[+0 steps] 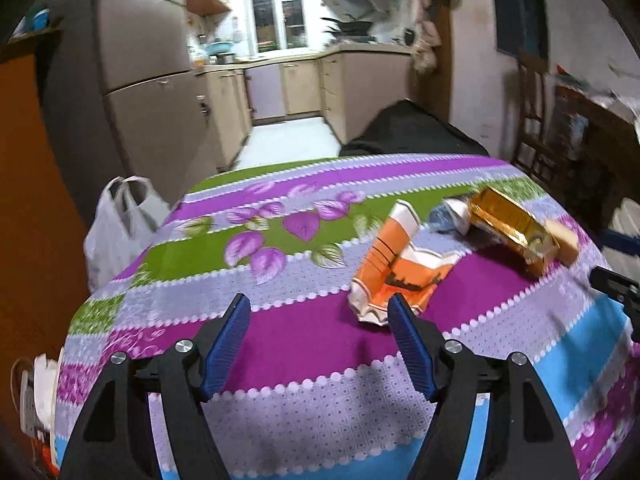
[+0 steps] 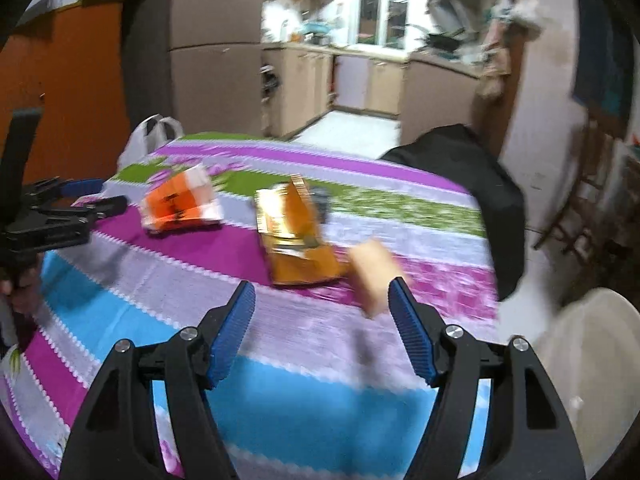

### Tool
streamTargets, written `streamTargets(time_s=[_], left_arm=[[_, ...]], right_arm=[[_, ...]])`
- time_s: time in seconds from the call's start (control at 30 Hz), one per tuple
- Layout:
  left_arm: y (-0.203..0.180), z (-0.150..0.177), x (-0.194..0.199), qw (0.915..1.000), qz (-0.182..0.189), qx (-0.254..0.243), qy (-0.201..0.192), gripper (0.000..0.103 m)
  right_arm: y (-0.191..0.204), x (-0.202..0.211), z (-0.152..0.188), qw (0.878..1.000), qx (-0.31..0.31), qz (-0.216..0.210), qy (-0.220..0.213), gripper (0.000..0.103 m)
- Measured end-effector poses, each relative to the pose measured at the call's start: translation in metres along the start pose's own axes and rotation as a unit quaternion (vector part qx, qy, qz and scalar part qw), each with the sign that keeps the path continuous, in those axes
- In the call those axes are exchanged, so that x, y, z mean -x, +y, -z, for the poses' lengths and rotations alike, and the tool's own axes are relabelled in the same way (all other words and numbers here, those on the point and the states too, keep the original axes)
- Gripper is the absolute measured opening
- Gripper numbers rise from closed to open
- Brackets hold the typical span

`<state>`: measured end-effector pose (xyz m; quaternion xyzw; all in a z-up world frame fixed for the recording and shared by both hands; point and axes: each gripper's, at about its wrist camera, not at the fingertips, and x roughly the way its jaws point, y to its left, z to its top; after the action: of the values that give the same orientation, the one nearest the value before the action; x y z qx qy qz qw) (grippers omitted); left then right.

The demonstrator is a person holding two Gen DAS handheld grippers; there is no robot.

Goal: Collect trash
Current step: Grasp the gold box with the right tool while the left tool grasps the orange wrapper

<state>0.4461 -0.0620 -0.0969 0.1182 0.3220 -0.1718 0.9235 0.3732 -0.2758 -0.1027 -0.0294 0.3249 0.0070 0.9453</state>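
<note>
left claw (image 1: 318,312) open, nothing between its pads, hanging over the purple band of the tablecloth (image 1: 304,344); orange carton (image 1: 396,272) lies crushed just past its right fingertip. right claw (image 2: 322,300) open too, empty, tan box (image 2: 370,274) just ahead by its right fingertip. gold box (image 2: 298,240) lies beside the tan box, blue wrapper (image 1: 442,218) behind it. white bag (image 1: 116,228) hangs off the table's far left edge. right view blurred.

Left gripper (image 1: 318,312) and right gripper (image 2: 322,300): black angular arms, silver round screws, blue ribbed finger pads (image 1: 226,344).
</note>
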Motion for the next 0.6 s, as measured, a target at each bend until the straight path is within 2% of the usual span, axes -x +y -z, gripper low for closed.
streamTargets(time_s=[0.17, 0.37, 0.4, 0.43, 0.47, 0.6], left_arm=[[-0.011, -0.002, -0.007, 0.9974, 0.039, -0.058, -0.019, 0.077], [-0.017, -0.004, -0.016, 0.9891, 0.088, -0.115, -0.027, 0.084], [-0.018, -0.005, -0.019, 0.9873, 0.094, -0.125, -0.026, 0.084], [-0.02, -0.006, -0.023, 0.9853, 0.099, -0.136, -0.025, 0.084], [-0.023, -0.007, -0.028, 0.9817, 0.112, -0.153, -0.022, 0.084], [-0.033, -0.011, -0.045, 0.9701, 0.142, -0.196, -0.017, 0.087]], right_arm=[[0.009, -0.032, -0.022, 0.998, 0.036, -0.045, 0.034, 0.077], [0.01, -0.07, -0.042, 0.993, 0.076, -0.045, 0.077, 0.076], [0.013, -0.076, -0.043, 0.992, 0.086, -0.039, 0.088, 0.064], [0.014, -0.08, -0.041, 0.99, 0.093, -0.035, 0.097, 0.045], [0.017, -0.082, -0.039, 0.989, 0.096, -0.03, 0.105, 0.045], [0.023, -0.054, -0.027, 0.994, 0.067, -0.043, 0.08, 0.043]])
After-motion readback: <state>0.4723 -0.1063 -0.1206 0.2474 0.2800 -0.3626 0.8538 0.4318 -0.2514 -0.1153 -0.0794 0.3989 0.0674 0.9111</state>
